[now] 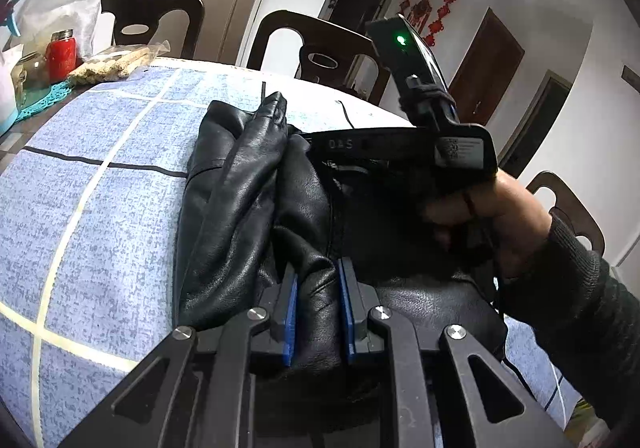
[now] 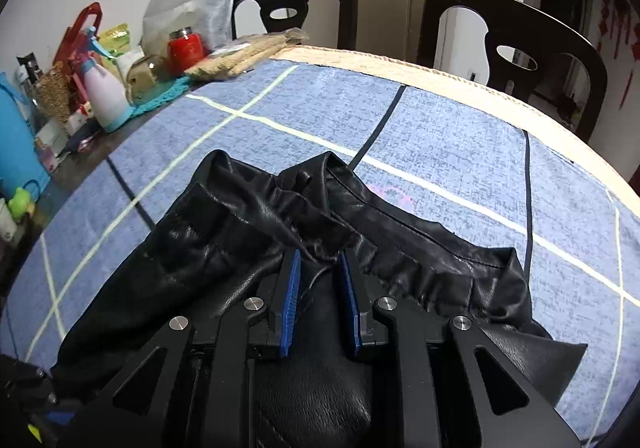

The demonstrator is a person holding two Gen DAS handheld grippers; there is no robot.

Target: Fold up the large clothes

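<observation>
Only from the left wrist, both hand-held grippers (image 1: 318, 280) clamped on black leather garment (image 1: 240, 175).

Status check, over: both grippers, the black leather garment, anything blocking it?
Left gripper shut on a fold of black leather garment. Right gripper shut on garment too. Garment bunched on blue checked cloth. Nothing on it; clutter sits clear at the table edge.

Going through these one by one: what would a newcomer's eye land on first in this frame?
A crumpled black leather garment lies mid-table on a blue checked cloth. The left gripper has a ridge of leather pinched between its blue pads, and the right gripper sits over the gathered waistband. Jars and bottles crowd the table's far left corner.
</observation>
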